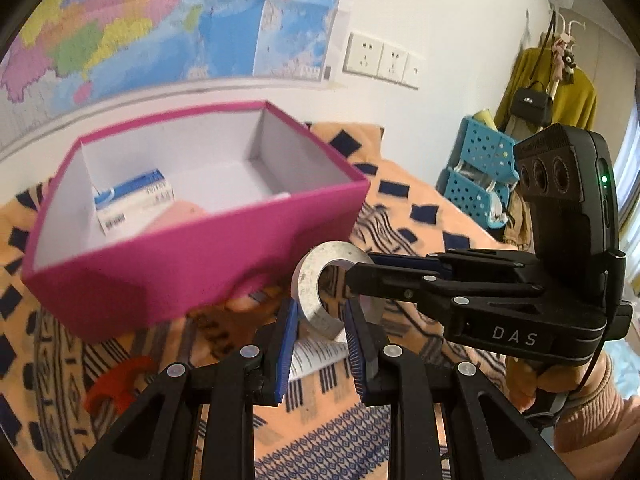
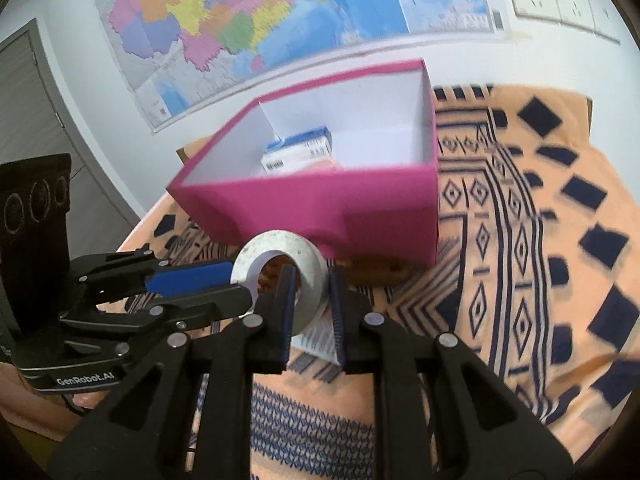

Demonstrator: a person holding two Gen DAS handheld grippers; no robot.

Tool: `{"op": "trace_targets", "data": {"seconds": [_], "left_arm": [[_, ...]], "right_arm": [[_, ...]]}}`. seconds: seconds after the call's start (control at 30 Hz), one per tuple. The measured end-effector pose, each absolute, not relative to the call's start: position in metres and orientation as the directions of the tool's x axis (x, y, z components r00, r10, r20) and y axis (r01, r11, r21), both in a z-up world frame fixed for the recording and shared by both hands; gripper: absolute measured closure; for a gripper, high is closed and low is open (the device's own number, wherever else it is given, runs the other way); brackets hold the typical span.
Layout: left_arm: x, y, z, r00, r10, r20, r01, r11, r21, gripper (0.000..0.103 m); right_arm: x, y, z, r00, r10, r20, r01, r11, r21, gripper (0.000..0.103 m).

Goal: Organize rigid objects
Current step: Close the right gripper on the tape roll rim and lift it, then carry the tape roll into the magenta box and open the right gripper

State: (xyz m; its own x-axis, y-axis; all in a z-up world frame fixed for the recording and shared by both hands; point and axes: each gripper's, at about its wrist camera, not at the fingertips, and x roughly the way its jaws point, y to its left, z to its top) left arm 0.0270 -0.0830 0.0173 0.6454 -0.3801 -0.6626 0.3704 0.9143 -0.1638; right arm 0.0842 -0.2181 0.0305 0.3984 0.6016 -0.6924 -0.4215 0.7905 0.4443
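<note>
A grey metal ring (image 1: 316, 284) is held above the orange patterned cloth, just in front of a pink box (image 1: 192, 256). Both grippers grip it. My left gripper (image 1: 322, 344) is shut on the ring's near rim. My right gripper (image 1: 356, 276) comes in from the right and is shut on the ring's far side, one finger through the hole. In the right wrist view the ring (image 2: 308, 272) sits between my right gripper's (image 2: 312, 316) pads, and my left gripper (image 2: 236, 284) reaches in from the left. The pink box (image 2: 320, 208) holds a blue-and-white carton (image 2: 298, 152).
A red plastic piece (image 1: 116, 384) lies on the cloth at the left. A printed leaflet (image 1: 316, 356) lies under the ring. Blue perforated baskets (image 1: 476, 168) and hanging clothes stand at the far right. A map covers the wall behind the box.
</note>
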Motion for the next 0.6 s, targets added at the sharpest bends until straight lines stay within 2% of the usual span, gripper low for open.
{"op": "trace_targets", "data": {"seconds": [0.4,0.6], "left_arm": [[0.047,-0.075,0.053,0.712,-0.346,-0.611,0.343,0.931,-0.127,0.079],[0.066,-0.067,0.061,0.716,-0.346,-0.606,0.325,0.934,-0.15,0.079]], "right_arm": [[0.117,-0.208,0.062,0.449,0.623,-0.64,-0.478,0.773,0.418,0.083],[0.135,-0.203,0.07,0.464,0.622,-0.63,-0.493,0.773,0.4,0.083]]}}
